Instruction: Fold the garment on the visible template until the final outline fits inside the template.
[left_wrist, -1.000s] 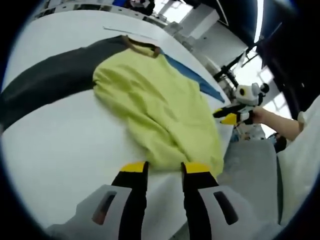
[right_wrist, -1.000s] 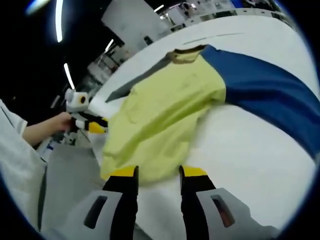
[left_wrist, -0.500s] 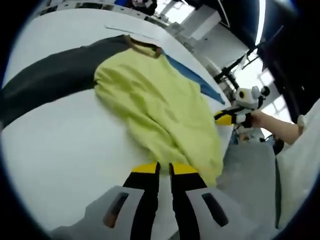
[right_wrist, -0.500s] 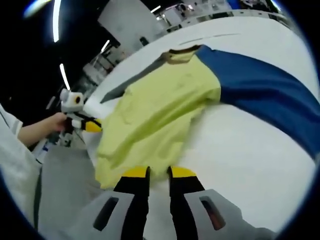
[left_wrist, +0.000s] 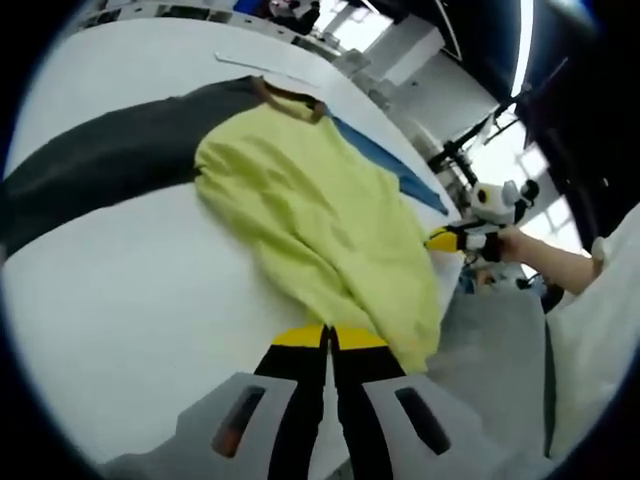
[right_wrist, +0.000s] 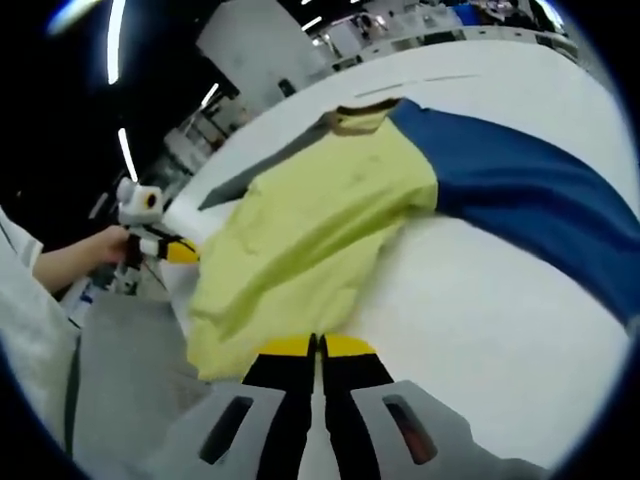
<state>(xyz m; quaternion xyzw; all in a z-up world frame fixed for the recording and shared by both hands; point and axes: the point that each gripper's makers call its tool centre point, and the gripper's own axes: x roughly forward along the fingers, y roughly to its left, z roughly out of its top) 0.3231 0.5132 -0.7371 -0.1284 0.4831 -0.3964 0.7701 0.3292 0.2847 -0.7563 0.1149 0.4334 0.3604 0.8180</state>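
— Where is the garment from your left gripper (left_wrist: 329, 337)?

— The garment (left_wrist: 320, 215) lies spread on the white worktop (left_wrist: 120, 300), stretching up and away from your jaws. Its yellow-green body reaches down to your tips, and your jaws are pressed together at its hem; it looks as if they pinch the cloth, though the edge itself is hidden behind them. A dark grey sleeve (left_wrist: 100, 160) runs off to the left of the left gripper, and a strip of blue sleeve (left_wrist: 385, 160) shows beyond the body, up and to the right.

— And your right gripper (right_wrist: 318, 346)?

— Its jaws are closed too, tips at the near hem of the garment (right_wrist: 310, 240). The blue sleeve (right_wrist: 520, 200) spreads to the upper right of it across the worktop (right_wrist: 480, 330). To its left, your hand (right_wrist: 85, 255) holds the left gripper (right_wrist: 180, 250) at the garment's far corner. In the left gripper view, the right gripper (left_wrist: 445, 240) sits at the garment's right edge.
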